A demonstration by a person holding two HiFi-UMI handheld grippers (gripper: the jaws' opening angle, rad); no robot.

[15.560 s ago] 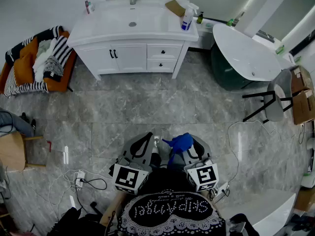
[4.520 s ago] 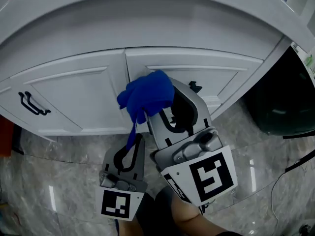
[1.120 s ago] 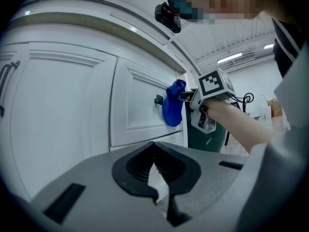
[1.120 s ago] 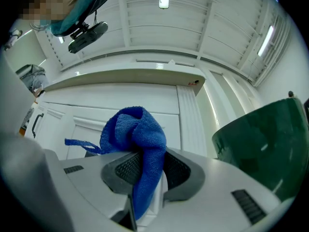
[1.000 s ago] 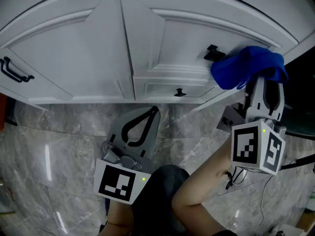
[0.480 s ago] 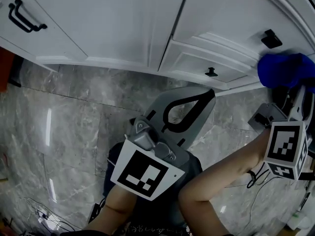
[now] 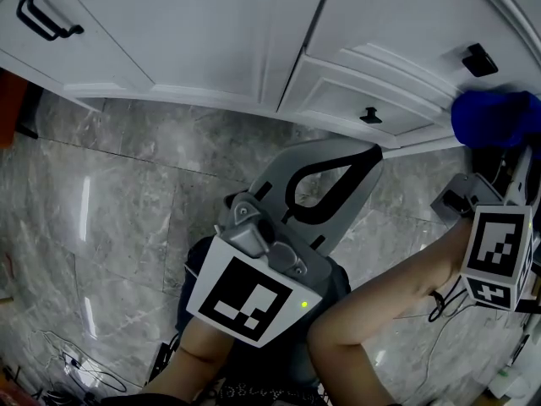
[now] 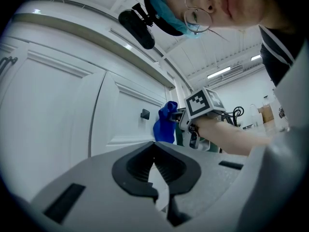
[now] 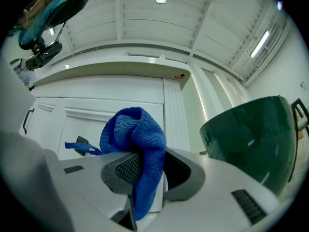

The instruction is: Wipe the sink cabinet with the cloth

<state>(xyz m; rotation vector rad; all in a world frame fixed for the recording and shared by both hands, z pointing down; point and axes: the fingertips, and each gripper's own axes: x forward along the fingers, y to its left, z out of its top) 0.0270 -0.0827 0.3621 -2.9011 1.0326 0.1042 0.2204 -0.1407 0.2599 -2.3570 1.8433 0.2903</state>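
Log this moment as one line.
right gripper shut on cloth | cloth by right end of cabinet, contact unclear | left gripper shut, empty

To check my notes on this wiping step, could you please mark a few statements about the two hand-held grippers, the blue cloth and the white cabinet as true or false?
1. The right hand-held gripper is shut on the blue microfibre cloth. True.
2. The left hand-held gripper holds a second cloth. False: its jaws are together with nothing between them.
3. The cloth is next to the black bar handles of the white wooden sink cabinet. False: in the head view the cloth is at the cabinet's right end, by the drawers, and the handles are far off at the left.
4. A dark green rounded tub stands beside the cabinet's right end. True.
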